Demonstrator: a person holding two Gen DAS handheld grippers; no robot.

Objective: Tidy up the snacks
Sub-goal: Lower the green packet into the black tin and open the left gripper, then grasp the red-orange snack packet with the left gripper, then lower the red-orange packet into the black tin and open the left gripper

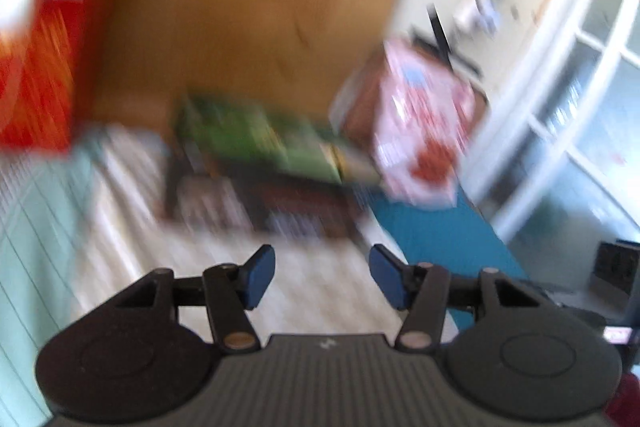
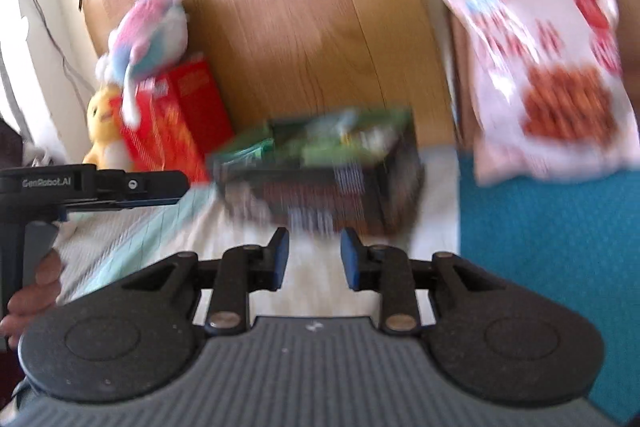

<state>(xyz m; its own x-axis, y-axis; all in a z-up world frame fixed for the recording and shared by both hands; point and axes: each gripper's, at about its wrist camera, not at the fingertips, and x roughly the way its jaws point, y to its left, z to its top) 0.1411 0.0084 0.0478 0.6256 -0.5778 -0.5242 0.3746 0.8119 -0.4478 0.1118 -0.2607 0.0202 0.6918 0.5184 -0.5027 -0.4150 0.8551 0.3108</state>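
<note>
A dark basket [image 1: 256, 203] [image 2: 320, 199] with green snack packets [image 1: 256, 135] [image 2: 340, 139] stands against a wooden headboard. A red snack box [image 1: 36, 67] [image 2: 176, 119] is to its left. A pink-and-white snack bag [image 1: 420, 123] [image 2: 548, 75] leans to its right. My left gripper [image 1: 322, 277] is open and empty, just short of the basket. My right gripper [image 2: 314, 259] is open and empty, close to the basket's front. The left gripper also shows from the side in the right wrist view [image 2: 120, 189]. Both views are blurred.
The wooden headboard [image 1: 248, 7] [image 2: 288, 27] stands behind everything. Plush toys [image 2: 148, 31] sit on and beside the red box. A striped bedsheet [image 1: 132, 259] and a teal cloth [image 2: 552, 247] lie below. A white window frame [image 1: 560, 107] is on the right.
</note>
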